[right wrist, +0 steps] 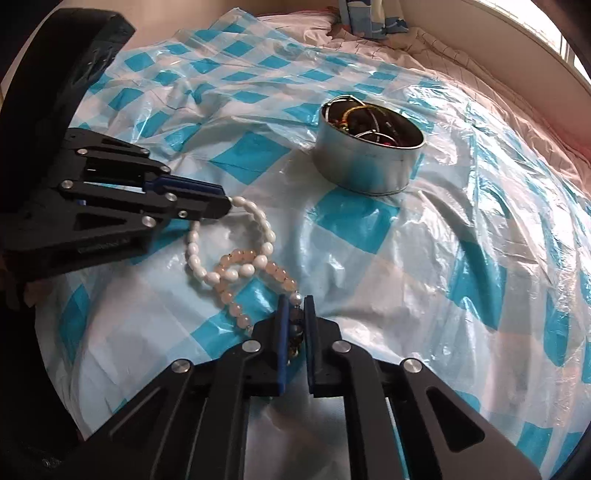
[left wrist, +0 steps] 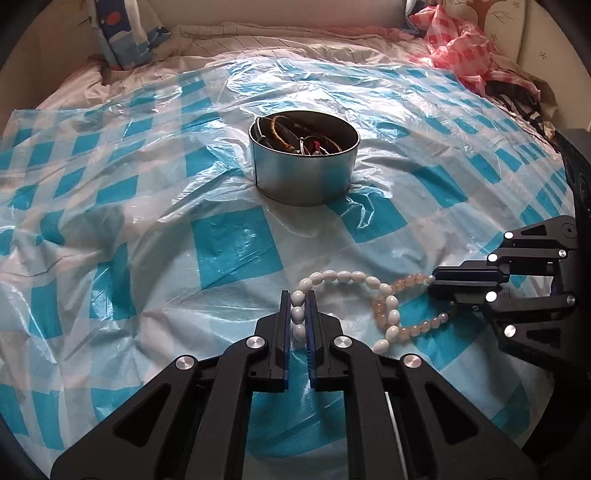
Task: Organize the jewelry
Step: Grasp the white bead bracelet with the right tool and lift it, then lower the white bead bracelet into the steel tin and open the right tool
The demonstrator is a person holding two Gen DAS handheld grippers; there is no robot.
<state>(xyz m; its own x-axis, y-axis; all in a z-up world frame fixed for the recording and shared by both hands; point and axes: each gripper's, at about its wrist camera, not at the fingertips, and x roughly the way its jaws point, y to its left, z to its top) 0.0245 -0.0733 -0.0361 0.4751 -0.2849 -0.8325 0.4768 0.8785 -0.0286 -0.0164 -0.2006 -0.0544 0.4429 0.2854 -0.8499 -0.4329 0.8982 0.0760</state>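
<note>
A white oval-bead bracelet point(left wrist: 347, 276) point(right wrist: 258, 218) lies on the blue-and-white checked plastic sheet, crossed over a pale pink round-bead bracelet point(left wrist: 413, 280) point(right wrist: 236, 291). My left gripper point(left wrist: 298, 299) point(right wrist: 226, 206) is shut on the white bracelet's left side, beads showing between its pads. My right gripper point(right wrist: 295, 301) point(left wrist: 431, 283) is shut on the pink bracelet's end. Beyond them stands a round metal tin point(left wrist: 303, 173) point(right wrist: 369, 162) holding several bangles and cords.
The checked plastic sheet point(left wrist: 229, 251) point(right wrist: 424, 258) covers a soft, wrinkled bed. A pink checked plastic bag point(left wrist: 458, 55) and dark clothes lie at the far right. A blue patterned pillow point(left wrist: 125, 33) point(right wrist: 369, 18) leans at the head of the bed.
</note>
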